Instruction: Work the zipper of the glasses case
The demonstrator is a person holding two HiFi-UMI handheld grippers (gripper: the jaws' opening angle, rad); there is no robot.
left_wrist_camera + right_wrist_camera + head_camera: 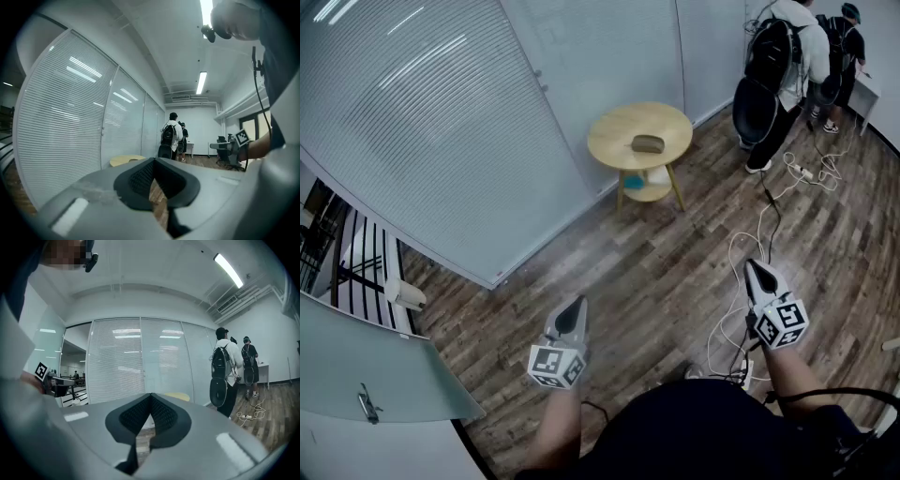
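A small brown glasses case (648, 143) lies on top of a round wooden side table (614, 139) far ahead, against the glass wall. The same table (123, 160) shows as a pale disc in the left gripper view, and the table (180, 395) peeks over the jaws in the right gripper view. My left gripper (577, 305) is held low over the wood floor, shut and empty. My right gripper (754, 268) is level further right, also shut with nothing in it. Both are well short of the table.
Two people with backpacks (778, 56) stand at the back right by a white desk (865, 92). White cables and a power strip (802, 172) trail across the floor between them and my right gripper. A curved glass wall with blinds (422, 122) runs along the left.
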